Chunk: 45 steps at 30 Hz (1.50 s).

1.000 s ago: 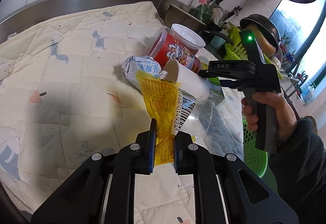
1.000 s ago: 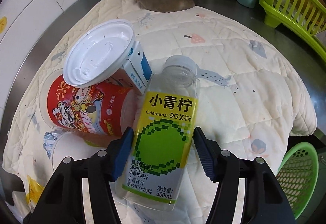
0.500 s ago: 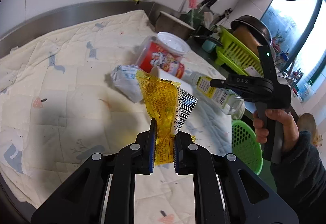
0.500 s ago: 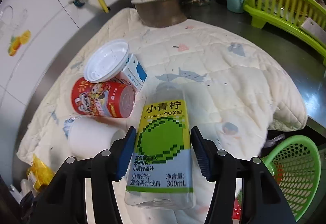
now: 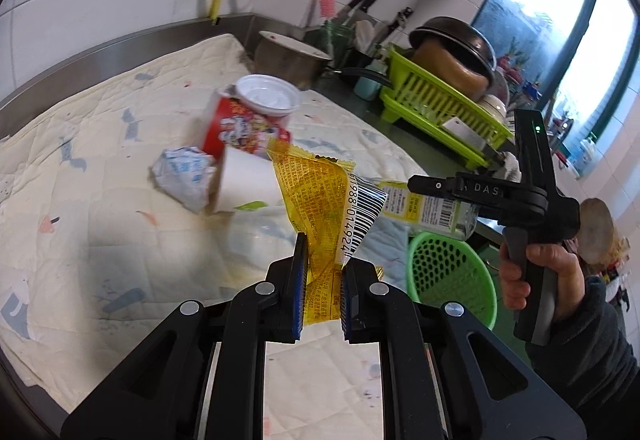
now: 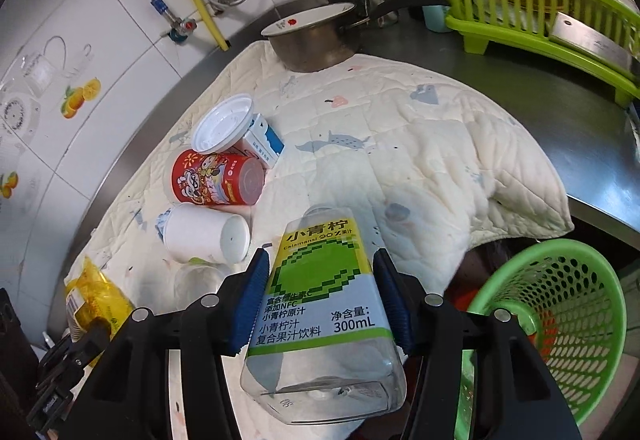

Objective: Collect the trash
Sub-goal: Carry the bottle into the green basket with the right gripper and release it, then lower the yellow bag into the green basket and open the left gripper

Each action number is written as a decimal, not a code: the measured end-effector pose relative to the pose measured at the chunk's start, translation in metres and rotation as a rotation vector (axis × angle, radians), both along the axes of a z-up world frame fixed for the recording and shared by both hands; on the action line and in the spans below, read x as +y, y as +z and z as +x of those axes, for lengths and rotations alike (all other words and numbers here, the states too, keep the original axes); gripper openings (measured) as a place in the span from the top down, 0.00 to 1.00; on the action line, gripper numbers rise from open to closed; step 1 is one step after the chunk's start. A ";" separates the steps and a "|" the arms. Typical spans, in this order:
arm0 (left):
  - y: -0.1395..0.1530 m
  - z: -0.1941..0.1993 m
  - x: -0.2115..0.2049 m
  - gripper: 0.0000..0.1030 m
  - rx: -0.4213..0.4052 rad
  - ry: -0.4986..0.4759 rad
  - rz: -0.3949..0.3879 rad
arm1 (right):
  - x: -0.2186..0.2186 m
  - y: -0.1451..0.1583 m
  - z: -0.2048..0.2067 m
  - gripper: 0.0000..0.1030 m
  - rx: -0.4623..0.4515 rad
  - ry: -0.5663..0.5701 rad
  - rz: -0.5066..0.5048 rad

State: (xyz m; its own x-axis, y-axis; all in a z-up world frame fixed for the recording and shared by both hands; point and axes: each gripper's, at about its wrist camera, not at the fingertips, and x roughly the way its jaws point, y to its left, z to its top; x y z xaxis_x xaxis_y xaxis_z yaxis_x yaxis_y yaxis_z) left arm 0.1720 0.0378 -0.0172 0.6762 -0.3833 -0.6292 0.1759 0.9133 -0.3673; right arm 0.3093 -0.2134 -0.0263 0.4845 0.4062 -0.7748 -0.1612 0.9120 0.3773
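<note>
Step in hand, as judged: carry both held items to the green perforated basket (image 6: pixel 560 304), which stands below the near right edge of the worktop, and drop them in.

Right gripper (image 6: pixel 320 272): jaws clamped on the label section of an empty clear juice bottle (image 6: pixel 320 320), cap end pointing away, base toward the camera. The bottle hangs in the air over the quilted cover (image 6: pixel 420 143), just left of the basket mouth.

Left gripper (image 5: pixel 322 260): jaws pinched on the lower end of a yellow snack wrapper (image 5: pixel 316 199), which stands up limp above the pads.

Procedure:
1. Bring the bottle fully over the basket opening before releasing; a release at the rim would probably bounce it to the floor.
2. Lower the wrapper close to the opening first. It is light and may drift.

Remaining on the cover near its far left edge: red noodle cup (image 6: pixel 216 179), white paper cup (image 6: pixel 204 236), small carton (image 6: pixel 262 139), crumpled packet (image 5: pixel 184 175).
</note>
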 end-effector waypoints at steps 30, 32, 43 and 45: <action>-0.007 0.003 -0.119 0.88 0.027 -0.203 0.019 | -0.157 -0.060 -0.101 0.91 0.007 -0.161 -0.041; -0.008 0.006 -0.119 0.88 0.031 -0.195 0.028 | -0.157 -0.065 -0.105 0.83 0.009 -0.157 -0.043; -0.013 0.011 -0.137 0.88 0.047 -0.237 0.030 | -0.160 -0.062 -0.116 0.61 -0.033 -0.155 -0.033; -0.014 0.010 -0.144 0.88 0.048 -0.250 0.032 | -0.163 -0.061 -0.120 0.59 -0.037 -0.161 -0.032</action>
State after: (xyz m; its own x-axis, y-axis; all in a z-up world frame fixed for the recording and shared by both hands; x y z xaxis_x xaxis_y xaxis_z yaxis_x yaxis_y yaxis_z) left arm 0.1825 -0.1060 -0.0316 0.5318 -0.5145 -0.6727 0.3813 0.8547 -0.3523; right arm 0.1897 -0.3763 -0.0875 0.5697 0.2965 -0.7665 -0.0254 0.9386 0.3442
